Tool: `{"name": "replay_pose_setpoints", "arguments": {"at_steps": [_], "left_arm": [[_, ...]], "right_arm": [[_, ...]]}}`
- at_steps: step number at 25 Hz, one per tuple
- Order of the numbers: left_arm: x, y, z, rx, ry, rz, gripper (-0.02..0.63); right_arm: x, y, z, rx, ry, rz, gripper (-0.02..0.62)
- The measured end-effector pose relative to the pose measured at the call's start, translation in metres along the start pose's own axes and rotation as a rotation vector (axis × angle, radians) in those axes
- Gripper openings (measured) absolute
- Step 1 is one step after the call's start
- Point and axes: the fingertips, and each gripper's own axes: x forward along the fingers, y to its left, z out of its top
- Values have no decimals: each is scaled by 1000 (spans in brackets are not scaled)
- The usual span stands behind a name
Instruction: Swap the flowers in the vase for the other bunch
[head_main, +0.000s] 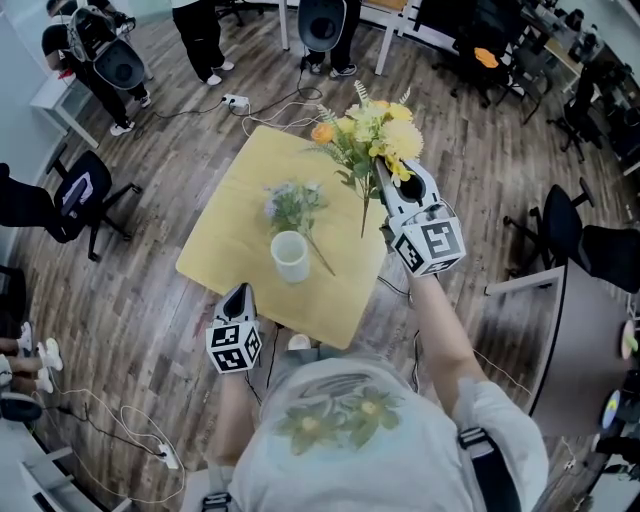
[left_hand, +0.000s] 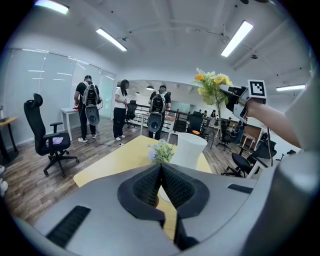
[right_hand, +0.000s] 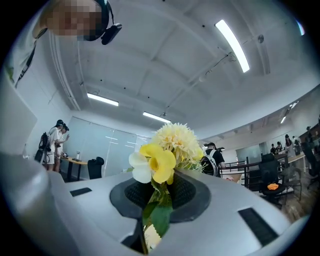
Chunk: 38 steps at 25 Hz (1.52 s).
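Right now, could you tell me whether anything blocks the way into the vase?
Nothing visible does: the vase stands empty, the purple bunch lies beside it on the table, and the right gripper holds the yellow bunch aloft.

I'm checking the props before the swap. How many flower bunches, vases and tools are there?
Flower bunches: 2 (yellow bunch in the right tool, purple bunch lying on the table)
Vases: 1 (white vase)
Tools: 2 (right tool, left tool)
Total: 5
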Motion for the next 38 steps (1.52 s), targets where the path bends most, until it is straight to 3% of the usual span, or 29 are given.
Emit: {"name": "replay_pose_setpoints", "arguments": {"at_steps": [25,31,38], "left_arm": [[-29,-15,-10,-15,-11,49,17],[-39,23,-18,-28,-8,56,17],[-50,41,-24,-42,-9,81,17]], "right_arm": [[2,68,53,66,-140,192,87],[27,123,49,59,-144,248,87],[36,156,28,81,-121,312,87]]}}
